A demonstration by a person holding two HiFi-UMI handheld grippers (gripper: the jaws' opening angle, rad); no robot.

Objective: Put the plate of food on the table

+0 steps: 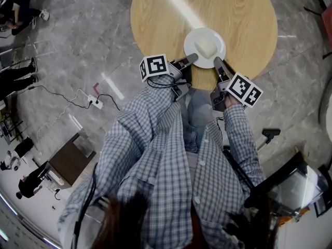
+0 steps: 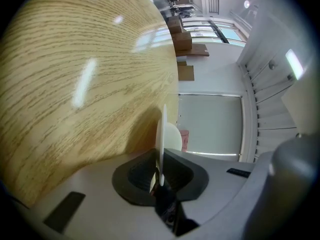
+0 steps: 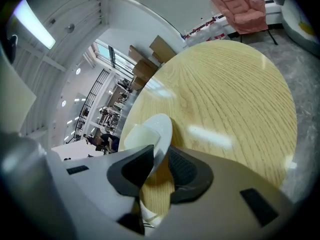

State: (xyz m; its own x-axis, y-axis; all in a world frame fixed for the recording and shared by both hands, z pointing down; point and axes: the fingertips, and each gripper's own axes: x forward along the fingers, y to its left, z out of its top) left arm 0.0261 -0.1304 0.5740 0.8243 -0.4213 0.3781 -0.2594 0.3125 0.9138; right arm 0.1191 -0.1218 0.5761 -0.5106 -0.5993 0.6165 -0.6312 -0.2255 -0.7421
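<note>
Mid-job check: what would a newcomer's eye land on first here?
The white plate carrying a pale block of food stands out, held over the near edge of the round wooden table. The left gripper and the right gripper pinch its rim from opposite sides, jaws shut on it.

Grey marble floor (image 1: 78, 30); pink armchair (image 3: 240, 6); ceiling strip light (image 3: 32, 23).

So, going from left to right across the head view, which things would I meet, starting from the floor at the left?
White power strip on the grey floor → left gripper → white round plate, gripped at its rim from both sides → right gripper.
</note>
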